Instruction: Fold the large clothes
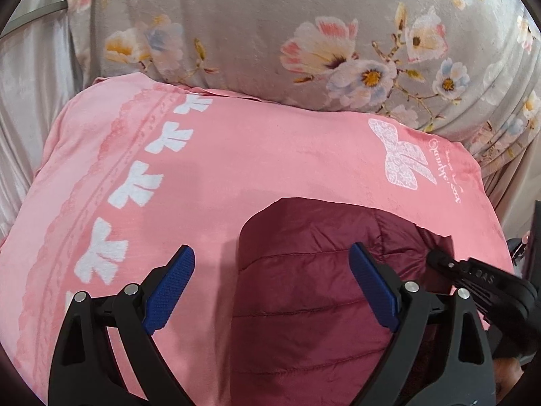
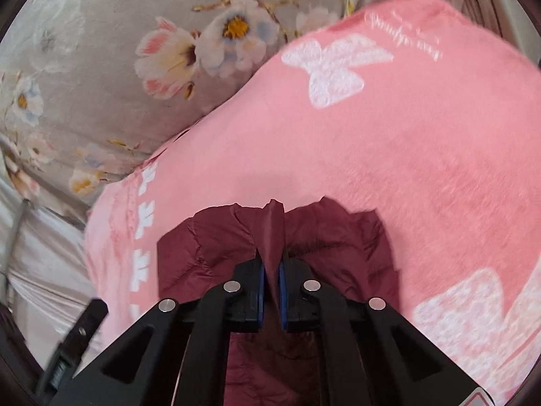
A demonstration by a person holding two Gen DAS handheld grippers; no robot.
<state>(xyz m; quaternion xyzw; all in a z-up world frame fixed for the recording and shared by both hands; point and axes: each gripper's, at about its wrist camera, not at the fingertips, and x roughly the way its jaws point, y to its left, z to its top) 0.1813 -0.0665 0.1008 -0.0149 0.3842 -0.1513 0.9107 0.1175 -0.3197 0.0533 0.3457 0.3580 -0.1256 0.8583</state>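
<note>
— Room first: where are the edges?

— Pink blanket [image 1: 236, 155] with white bows covers most of the bed; its far edge meets a grey floral quilt [image 1: 270, 34], and pale sheeting [image 1: 27, 108] shows past its left edge. Bare pink lies ahead of both tools.

— Left tool?

— Left tool [image 1: 272, 287] stands wide apart, blue pads touching nothing; one finger hangs over the pink, the other over the maroon quilted jacket [image 1: 304, 270].

— Right tool?

— Right tool [image 2: 270, 284] is pinched tight on a raised fold of the jacket [image 2: 274, 233]; cloth sticks up between its pads.

— And the jacket?

— Puffy, stitched in bands, dark maroon, lying on the blanket near its front, bunched and wrinkled around the pinch.
</note>
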